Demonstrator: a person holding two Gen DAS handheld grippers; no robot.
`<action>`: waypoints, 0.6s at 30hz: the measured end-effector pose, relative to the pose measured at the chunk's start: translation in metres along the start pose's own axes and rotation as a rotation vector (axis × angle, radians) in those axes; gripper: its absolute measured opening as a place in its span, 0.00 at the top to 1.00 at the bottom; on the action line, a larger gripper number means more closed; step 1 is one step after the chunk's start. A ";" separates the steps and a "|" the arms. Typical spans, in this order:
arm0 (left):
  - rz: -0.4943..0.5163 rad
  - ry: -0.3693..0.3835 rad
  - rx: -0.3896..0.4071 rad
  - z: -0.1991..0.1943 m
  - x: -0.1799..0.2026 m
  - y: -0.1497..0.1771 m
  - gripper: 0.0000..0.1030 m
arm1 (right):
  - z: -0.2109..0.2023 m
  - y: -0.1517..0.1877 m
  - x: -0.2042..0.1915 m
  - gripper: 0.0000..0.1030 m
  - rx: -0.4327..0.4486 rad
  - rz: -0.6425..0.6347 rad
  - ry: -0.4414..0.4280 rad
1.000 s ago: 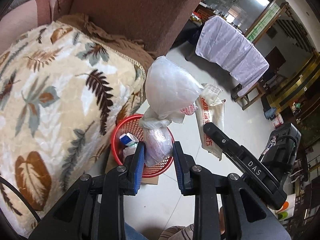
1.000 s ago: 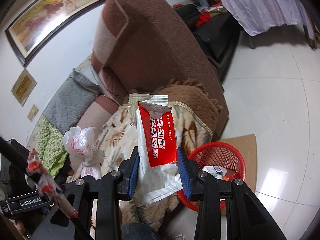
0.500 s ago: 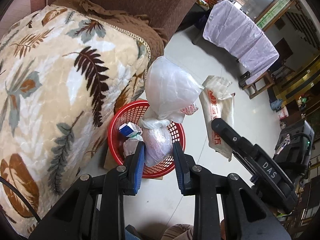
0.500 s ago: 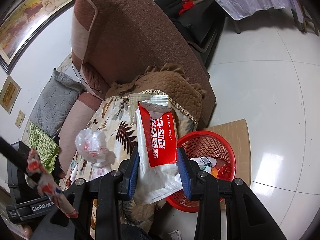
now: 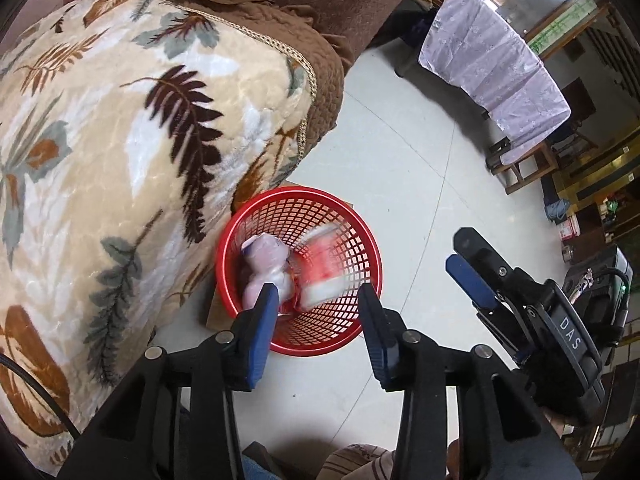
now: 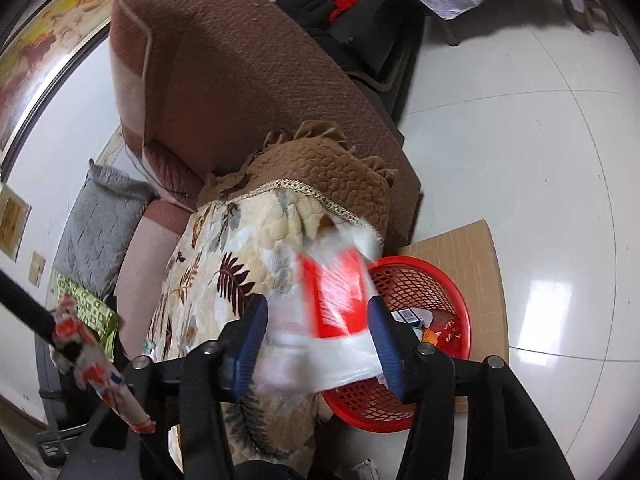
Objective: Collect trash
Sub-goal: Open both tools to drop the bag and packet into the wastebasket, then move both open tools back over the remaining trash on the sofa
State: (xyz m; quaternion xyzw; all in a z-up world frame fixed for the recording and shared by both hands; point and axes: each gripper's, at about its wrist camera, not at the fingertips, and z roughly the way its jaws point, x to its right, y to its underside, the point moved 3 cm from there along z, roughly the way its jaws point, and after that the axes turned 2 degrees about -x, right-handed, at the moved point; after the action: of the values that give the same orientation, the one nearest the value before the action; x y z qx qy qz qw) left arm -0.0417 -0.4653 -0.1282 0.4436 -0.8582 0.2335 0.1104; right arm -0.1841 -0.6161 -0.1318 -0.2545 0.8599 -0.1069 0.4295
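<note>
A red mesh basket stands on the floor beside the sofa; it also shows in the right wrist view. My left gripper is open above its near rim. A knotted white plastic bag lies inside the basket. A red-and-white wet-wipe packet, blurred, is in the basket beside the bag. In the right wrist view the same packet is blurred between the spread fingers of my right gripper, which is open. The right gripper also shows in the left wrist view.
A leaf-patterned blanket covers the sofa seat left of the basket. A brown sofa back rises behind. Cardboard lies under the basket. A cloth-covered table stands across the tiled floor.
Both grippers have opened. The white bag has dropped from the left gripper into the basket, and the wet-wipe packet has left the right gripper's grip and is falling toward the basket.
</note>
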 end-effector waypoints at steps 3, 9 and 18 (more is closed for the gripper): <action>-0.011 0.008 0.036 -0.020 -0.007 0.001 0.62 | -0.006 0.000 -0.003 0.41 0.008 -0.008 0.001; -0.031 -0.007 0.158 -0.082 -0.028 0.012 0.55 | -0.019 0.002 -0.031 0.32 0.022 -0.056 -0.057; -0.078 -0.070 0.338 -0.184 -0.085 0.047 0.48 | -0.033 0.023 -0.120 0.22 0.017 -0.219 -0.197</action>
State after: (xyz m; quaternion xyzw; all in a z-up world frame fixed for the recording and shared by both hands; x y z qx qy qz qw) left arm -0.0341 -0.2895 -0.0165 0.4968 -0.7921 0.3543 0.0135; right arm -0.1583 -0.5338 -0.0390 -0.3522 0.7798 -0.1350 0.4996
